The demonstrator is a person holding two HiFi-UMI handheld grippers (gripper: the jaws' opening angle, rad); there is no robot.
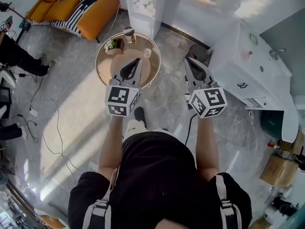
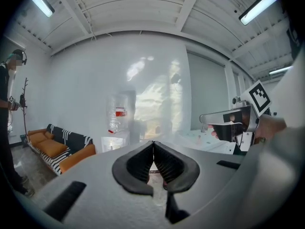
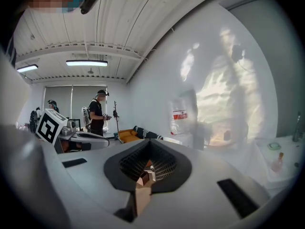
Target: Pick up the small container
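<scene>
The left gripper [image 1: 137, 61] is clenched with nothing in it: in its own view the two ribbed black pads of the left gripper [image 2: 153, 146] meet along their length. The right gripper [image 1: 188, 60] looks closed as well (in its view the pads of the right gripper [image 3: 149, 147] meet at the top, and I can make out nothing held between them). Both are held out level in front of the person, side by side and well apart. In the head view the left one reaches over the round table [image 1: 107, 63], and the right one is over the floor beside it. The small container [image 1: 147, 53], pale and short, stands on that table just past the left gripper's tip, untouched. A dark-lidded jar [image 1: 128, 35] and a potted plant [image 1: 113, 44] stand farther back on the table.
</scene>
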